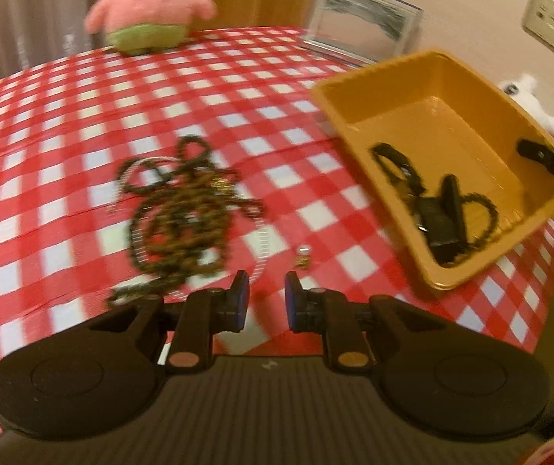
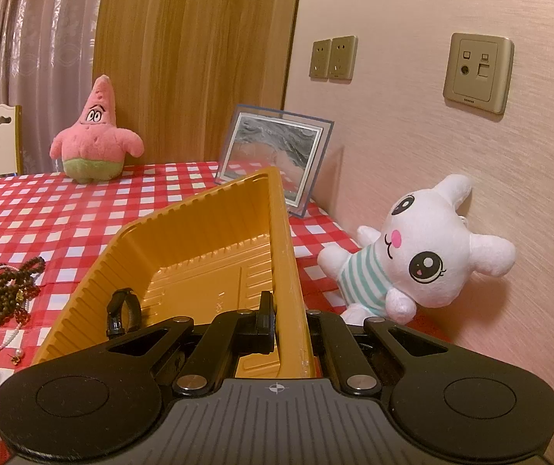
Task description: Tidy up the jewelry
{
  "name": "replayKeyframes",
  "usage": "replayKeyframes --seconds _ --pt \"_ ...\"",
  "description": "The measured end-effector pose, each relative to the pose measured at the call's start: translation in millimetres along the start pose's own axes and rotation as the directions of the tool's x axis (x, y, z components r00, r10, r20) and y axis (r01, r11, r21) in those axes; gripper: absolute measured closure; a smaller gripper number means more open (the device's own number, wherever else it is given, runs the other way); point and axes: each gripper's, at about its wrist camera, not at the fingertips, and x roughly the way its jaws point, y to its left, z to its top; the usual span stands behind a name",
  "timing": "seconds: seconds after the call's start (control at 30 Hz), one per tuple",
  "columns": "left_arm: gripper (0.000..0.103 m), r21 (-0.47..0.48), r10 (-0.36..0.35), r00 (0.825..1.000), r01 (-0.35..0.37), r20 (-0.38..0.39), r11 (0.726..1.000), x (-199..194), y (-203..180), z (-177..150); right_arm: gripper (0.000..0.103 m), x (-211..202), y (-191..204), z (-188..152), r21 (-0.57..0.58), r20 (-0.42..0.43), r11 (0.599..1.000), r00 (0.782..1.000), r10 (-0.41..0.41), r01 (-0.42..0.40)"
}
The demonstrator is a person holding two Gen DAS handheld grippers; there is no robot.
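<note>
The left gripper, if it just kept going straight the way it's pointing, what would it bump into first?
Probably the left gripper, jaws a little apart and empty, would reach the tiny gold trinket on the checked tablecloth. The tangled bead necklaces lie slightly left. Blur makes depth unsure.

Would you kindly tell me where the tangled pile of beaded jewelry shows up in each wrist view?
Left wrist view: the beaded jewelry pile lies left of centre on the checkered tablecloth, left of the tilted orange tray.
Right wrist view: the pile sits at the left edge, left of the same tray.
Shared landmark: the pink star plush at the table's far side.
</note>
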Motion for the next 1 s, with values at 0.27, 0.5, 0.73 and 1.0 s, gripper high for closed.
replayKeyframes --seconds 0.27,0.5,0.73,1.0 --pt "0.087 0.074 -0.028 1.000 0.028 -0.005 0.997 27 -26 9 0.099 0 0 0 0.000 0.000 1.000 1.000 0.000 0.000" --pt "0.087 0.120 0.006 1.000 -0.004 -0.017 0.993 46 -33 15 0.099 0 0 -1 0.001 0.000 1.000 1.000 0.000 0.000" --pt "0.089 0.144 0.025 0.999 -0.021 -0.025 0.989 58 -37 19 0.099 0 0 -1 0.004 -0.001 1.000 1.000 0.001 -0.001" --pt "0.096 0.168 0.031 0.999 -0.028 -0.017 0.985 59 -42 20 0.099 0 -1 -1 0.005 -0.003 1.000 1.000 0.003 -0.003"
